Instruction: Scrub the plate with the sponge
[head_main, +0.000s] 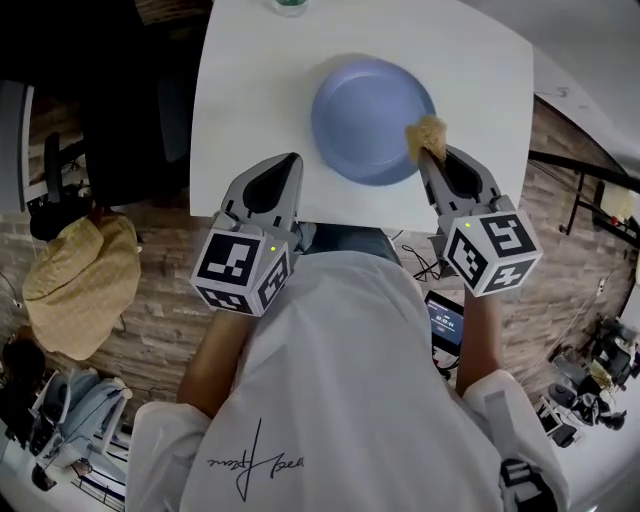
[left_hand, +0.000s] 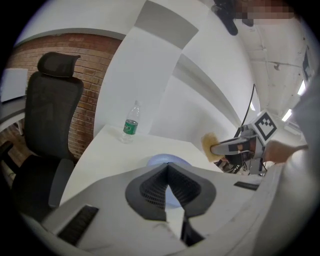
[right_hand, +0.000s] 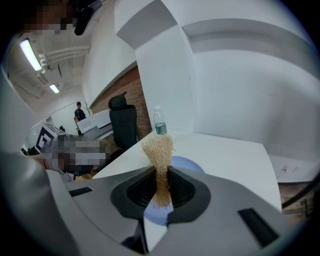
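Approach step. Right claw clamped on the sponge, poised at the right rim of the blue plate on the worktop. Left claw, closed and empty, near the plate's left edge. Next, probably: press sponge onto the plate and rub.

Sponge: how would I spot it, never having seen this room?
Find the white table, then the blue plate on it. Over the plate's right rim, the right gripper pinches the sponge: the only tan, fibrous, scruffy thing among smooth surfaces.
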